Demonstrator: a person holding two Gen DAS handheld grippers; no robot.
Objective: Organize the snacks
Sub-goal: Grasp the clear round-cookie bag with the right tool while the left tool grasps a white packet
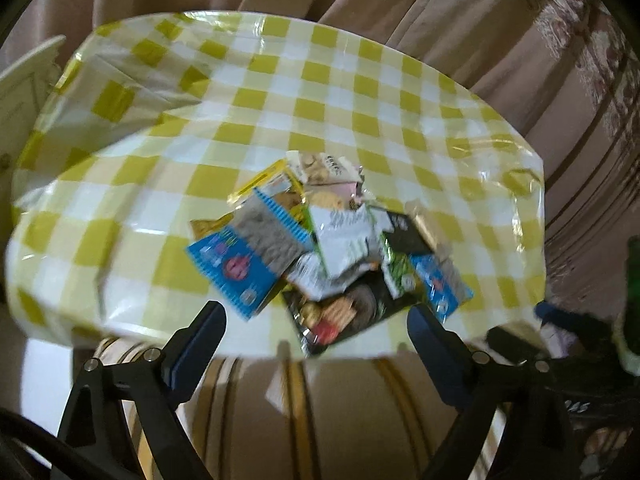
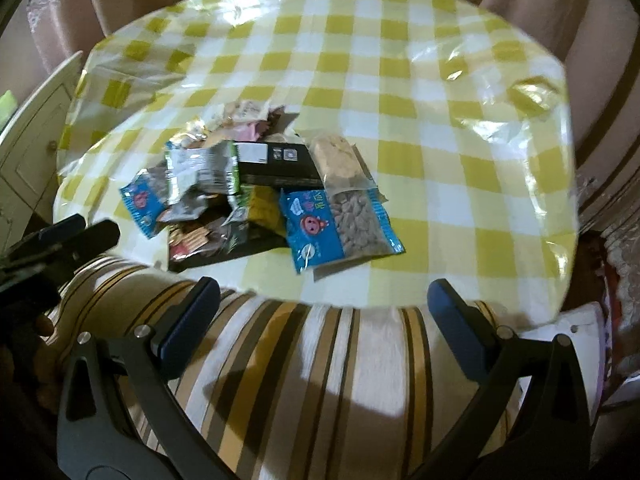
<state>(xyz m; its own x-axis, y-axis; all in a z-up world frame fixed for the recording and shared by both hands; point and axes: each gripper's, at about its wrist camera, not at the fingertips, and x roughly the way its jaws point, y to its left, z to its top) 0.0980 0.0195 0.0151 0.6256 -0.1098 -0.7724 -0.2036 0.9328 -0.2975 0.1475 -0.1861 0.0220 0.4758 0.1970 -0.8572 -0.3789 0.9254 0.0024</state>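
A heap of snack packets [image 1: 320, 236] lies near the front edge of a round table with a yellow and white checked cloth [image 1: 280, 92]. In it are blue packets [image 1: 236, 268], a silver wrapper [image 1: 344, 236] and a dark packet [image 1: 344, 312]. My left gripper [image 1: 316, 320] hangs open just before the table edge, with nothing between its fingers. In the right wrist view the same heap [image 2: 256, 196] lies left of centre, with a blue nut packet [image 2: 340, 228] and a black box [image 2: 276, 164]. My right gripper [image 2: 324, 300] is open and empty over the table's front edge.
Beige curtains [image 1: 500, 32] hang behind the table [image 2: 460, 140]. A striped cushion [image 2: 320, 380] lies below the front edge. A white cabinet [image 2: 36, 140] stands at the left. The other gripper shows at the frame edge [image 2: 60, 240] in the right wrist view.
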